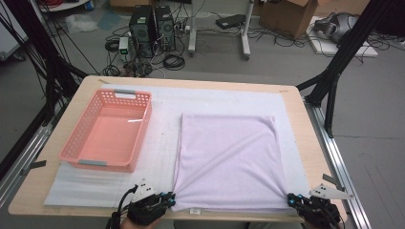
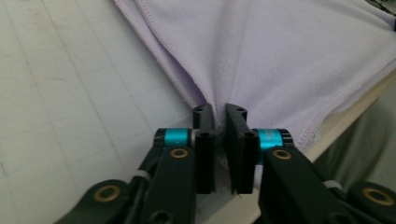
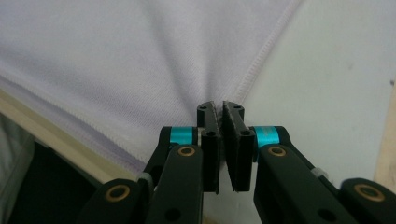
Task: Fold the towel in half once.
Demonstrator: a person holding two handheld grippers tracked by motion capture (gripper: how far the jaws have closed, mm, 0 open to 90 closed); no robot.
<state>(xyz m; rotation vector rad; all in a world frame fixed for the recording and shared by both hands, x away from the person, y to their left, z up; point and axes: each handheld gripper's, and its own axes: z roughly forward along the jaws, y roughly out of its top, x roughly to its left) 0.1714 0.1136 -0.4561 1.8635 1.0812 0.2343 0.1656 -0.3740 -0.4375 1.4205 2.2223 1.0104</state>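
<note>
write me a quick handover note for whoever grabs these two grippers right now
Left gripper: shut on the near left corner of the pale lilac cloth.
Right gripper: shut on its near right corner.
The cloth lies flat on the white foam mat, its near edge at the table's front, creases fanning from both pinched corners.
The pink plastic basket sits to the left, with nothing in it.
Done: both corners gripped.
Left: probably lift and fold the cloth; it is not folded yet.

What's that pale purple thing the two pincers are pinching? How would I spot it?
On the wooden table, look right of the pink basket to the white mat. The lilac cloth lies flat there, its near corners clamped by each hand-held gripper, left and right; nothing else is soft fabric.
</note>
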